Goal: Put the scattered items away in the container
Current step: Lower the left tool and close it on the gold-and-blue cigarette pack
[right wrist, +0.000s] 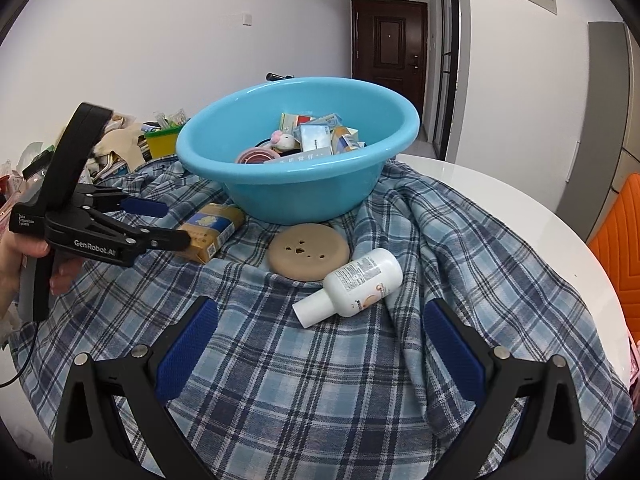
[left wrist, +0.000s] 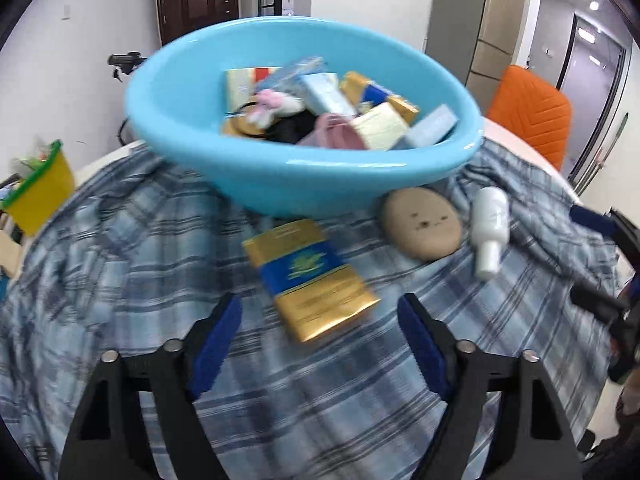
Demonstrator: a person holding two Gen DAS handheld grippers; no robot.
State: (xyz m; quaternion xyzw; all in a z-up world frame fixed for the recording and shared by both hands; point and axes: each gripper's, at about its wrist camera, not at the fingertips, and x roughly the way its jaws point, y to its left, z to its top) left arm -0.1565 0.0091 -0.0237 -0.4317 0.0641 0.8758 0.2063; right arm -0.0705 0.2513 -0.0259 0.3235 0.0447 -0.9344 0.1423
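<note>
The blue basin [right wrist: 298,152] stands on a plaid cloth [right wrist: 320,380] and holds small boxes and a pink plush. 3 items lie on the cloth in front of it: a gold-and-blue box [left wrist: 310,278], a round tan cushion [right wrist: 309,252] touching the basin, and a white bottle [right wrist: 352,286] on its side. The left gripper [left wrist: 320,344] is spread wide before the box; the right gripper [right wrist: 320,344] is spread wide before the bottle. Both are empty.

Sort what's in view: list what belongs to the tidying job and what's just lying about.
Job: blue basin; gold and blue box; tan round face pad; white bottle.

Lying about: plaid cloth; yellow bin; orange chair.
</note>
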